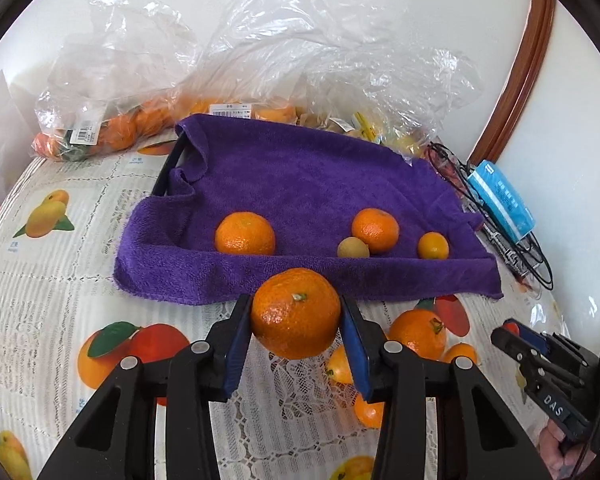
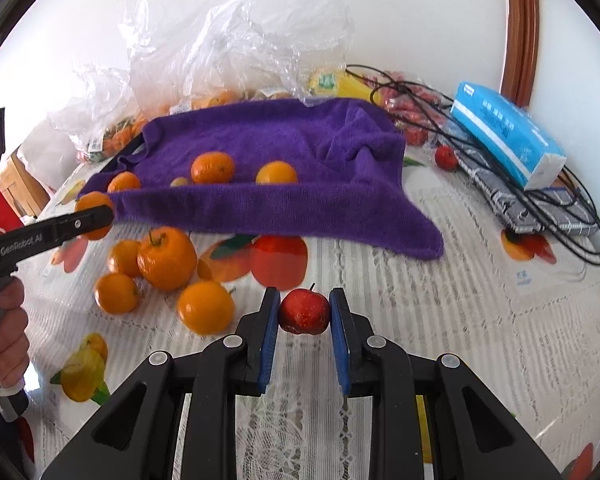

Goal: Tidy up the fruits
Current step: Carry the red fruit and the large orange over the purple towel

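**While both tongs grip fruit: drop and roll risk**

Left gripper [image 1: 296, 316] clamps a mandarin [image 1: 296, 312] low centre, just short of the purple towel [image 1: 300, 184]. Right gripper [image 2: 304, 312] pinches a small red fruit [image 2: 304, 312] at lower centre. Round and smooth, either may slip out and roll into the loose oranges [image 2: 166, 258] mid-left.

You're looking at a plain white wall [image 1: 419, 8], brightly and evenly lit. A curved brown wooden frame [image 1: 515, 80] runs up it on your right. Under you, the table [image 2: 479, 272] wears a glossy white lace-patterned cover printed with fruit pictures. Far left in your right wrist view, a bit of light wooden furniture [image 2: 18, 184] peeks in beyond the table edge.
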`<act>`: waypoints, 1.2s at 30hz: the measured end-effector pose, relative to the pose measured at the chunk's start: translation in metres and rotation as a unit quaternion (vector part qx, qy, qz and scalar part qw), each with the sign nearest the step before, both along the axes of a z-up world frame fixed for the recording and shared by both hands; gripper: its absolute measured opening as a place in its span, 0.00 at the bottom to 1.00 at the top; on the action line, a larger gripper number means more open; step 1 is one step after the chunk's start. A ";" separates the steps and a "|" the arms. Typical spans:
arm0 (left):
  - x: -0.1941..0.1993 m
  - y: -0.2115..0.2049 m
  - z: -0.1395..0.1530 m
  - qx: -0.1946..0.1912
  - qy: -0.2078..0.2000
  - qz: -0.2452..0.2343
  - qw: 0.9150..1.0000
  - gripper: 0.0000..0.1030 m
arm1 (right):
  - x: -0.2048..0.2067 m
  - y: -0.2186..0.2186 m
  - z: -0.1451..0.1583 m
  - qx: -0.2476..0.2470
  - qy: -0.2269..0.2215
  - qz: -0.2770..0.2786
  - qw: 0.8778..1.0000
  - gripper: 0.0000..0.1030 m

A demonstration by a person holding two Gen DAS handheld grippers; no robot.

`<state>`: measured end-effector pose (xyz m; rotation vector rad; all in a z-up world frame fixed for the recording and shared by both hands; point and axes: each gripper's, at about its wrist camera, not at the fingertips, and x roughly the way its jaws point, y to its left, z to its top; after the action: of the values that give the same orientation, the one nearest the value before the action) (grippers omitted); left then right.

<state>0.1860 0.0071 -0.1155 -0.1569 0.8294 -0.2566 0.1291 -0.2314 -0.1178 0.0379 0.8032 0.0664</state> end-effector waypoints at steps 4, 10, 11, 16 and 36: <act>-0.003 0.006 0.010 -0.010 0.003 0.002 1.000 0.40 | 0.010 0.004 0.018 -0.004 -0.024 0.005 1.000 0.24; 0.000 0.009 0.028 -0.007 -0.010 0.004 1.000 0.40 | 0.034 0.012 0.042 0.008 -0.047 0.013 0.999 0.24; 0.004 0.009 0.030 -0.009 -0.009 0.004 1.000 0.40 | 0.037 0.014 0.046 0.008 -0.052 0.014 0.999 0.24; 0.019 0.008 0.043 0.001 -0.027 0.007 1.000 0.40 | 0.056 0.019 0.063 0.023 -0.078 0.028 0.996 0.24; 0.049 0.026 0.019 0.005 -0.022 0.033 0.999 0.40 | 0.095 0.017 0.033 0.014 -0.062 0.023 0.998 0.24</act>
<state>0.2353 0.0327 -0.0968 -0.1680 0.7811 -0.1937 0.2236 -0.2146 -0.0845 0.0426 0.6800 0.1218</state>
